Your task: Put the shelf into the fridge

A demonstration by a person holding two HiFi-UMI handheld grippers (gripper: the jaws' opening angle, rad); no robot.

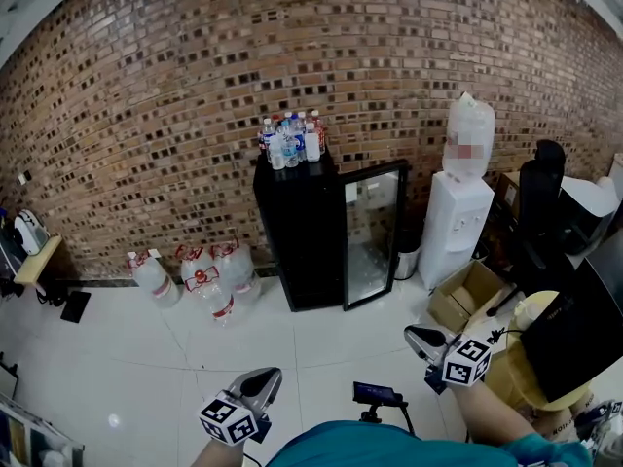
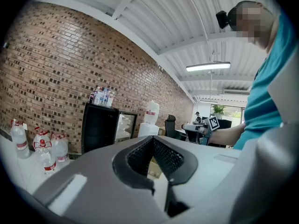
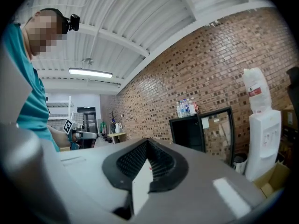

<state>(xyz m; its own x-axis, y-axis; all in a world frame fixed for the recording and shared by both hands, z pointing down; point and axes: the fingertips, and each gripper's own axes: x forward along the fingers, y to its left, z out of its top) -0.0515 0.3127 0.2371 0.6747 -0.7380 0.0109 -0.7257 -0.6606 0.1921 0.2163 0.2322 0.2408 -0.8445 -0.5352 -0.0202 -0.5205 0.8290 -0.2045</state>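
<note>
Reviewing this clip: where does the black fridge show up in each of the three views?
Head view: the black fridge stands at centre against the brick wall, with its glass door swung open.
Left gripper view: left of centre.
Right gripper view: right of centre.
Shared landmark: the white water dispenser, on the fridge's door side.

One fridge (image 1: 302, 232), centre. One water dispenser (image 1: 456, 227), right of it. Four floor jugs (image 1: 153, 280), left of centre. One open cardboard box (image 1: 467, 295), lower right. Bottle cluster (image 1: 290, 142) atop fridge: too packed to count.
</note>
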